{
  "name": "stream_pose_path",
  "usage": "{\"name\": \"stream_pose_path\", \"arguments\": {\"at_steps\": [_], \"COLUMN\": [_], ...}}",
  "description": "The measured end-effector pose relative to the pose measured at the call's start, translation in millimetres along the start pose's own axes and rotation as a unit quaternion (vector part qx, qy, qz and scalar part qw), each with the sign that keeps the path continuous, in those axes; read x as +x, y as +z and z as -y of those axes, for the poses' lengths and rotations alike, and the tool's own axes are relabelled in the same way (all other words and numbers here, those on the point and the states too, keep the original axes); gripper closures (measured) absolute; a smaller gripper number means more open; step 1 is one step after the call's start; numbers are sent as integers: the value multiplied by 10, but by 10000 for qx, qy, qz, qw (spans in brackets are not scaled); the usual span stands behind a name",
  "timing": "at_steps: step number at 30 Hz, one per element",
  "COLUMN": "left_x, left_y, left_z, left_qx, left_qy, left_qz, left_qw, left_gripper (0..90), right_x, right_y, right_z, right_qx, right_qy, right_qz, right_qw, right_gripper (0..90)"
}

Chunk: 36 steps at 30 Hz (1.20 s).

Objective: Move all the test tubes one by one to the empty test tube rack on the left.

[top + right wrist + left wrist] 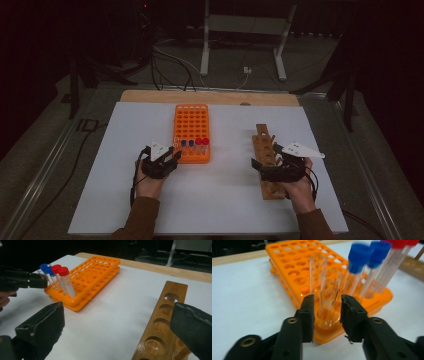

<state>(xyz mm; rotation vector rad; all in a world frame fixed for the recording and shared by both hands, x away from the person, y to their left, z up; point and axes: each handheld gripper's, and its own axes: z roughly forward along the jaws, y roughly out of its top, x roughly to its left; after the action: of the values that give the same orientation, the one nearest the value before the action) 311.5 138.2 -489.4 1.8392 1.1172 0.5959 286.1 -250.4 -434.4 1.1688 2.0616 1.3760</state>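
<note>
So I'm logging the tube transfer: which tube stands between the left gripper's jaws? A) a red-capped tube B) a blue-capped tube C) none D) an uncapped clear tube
D: in the left gripper view the left gripper has an uncapped clear tube between its jaws, seated in the near corner of the orange rack, with slim gaps at both pads.

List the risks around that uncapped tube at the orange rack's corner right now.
The left gripper straddles the uncapped tube with small gaps; withdrawing crookedly could tip it or nudge the orange rack. The second uncapped tube and the blue-capped tubes stand close behind, so a sideways swing might knock them.
</note>
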Motion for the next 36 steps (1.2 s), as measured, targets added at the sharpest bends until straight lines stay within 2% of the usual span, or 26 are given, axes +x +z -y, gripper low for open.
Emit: {"name": "stream_pose_path", "arguments": {"at_steps": [5,7,11,19,25,29,36], "left_x": [56,87,134,176,233,272,294], "left_y": [-174,-234,-355,-622,-755,-804,-868], "left_z": [-78,-103,-150,-186,-158,-115,-53], "left_qx": [-218,-322,-473,-826,-970,-1013,-1148], "left_qy": [-99,-191,-245,-139,-172,-210,-99], "left_qz": [4,85,118,94,72,68,-41], "left_qw": [9997,9993,9985,9964,9951,9946,9933], "left_gripper": [549,499,379,189,94,41,13], "right_x": [0,1,-1,-1,12,-5,-52], "right_y": [-16,-23,-34,-71,-89,-92,-123], "right_z": [6,10,26,76,96,110,135], "right_qx": [-61,-88,-132,-311,-456,-507,-607], "right_qy": [-7,7,-13,-93,-201,-173,-125], "right_qz": [-18,-28,-41,-36,-17,-20,-15], "right_qw": [10000,10000,9999,9995,9988,9986,9981], "right_gripper": [2,2,2,2,2,2,2]}}
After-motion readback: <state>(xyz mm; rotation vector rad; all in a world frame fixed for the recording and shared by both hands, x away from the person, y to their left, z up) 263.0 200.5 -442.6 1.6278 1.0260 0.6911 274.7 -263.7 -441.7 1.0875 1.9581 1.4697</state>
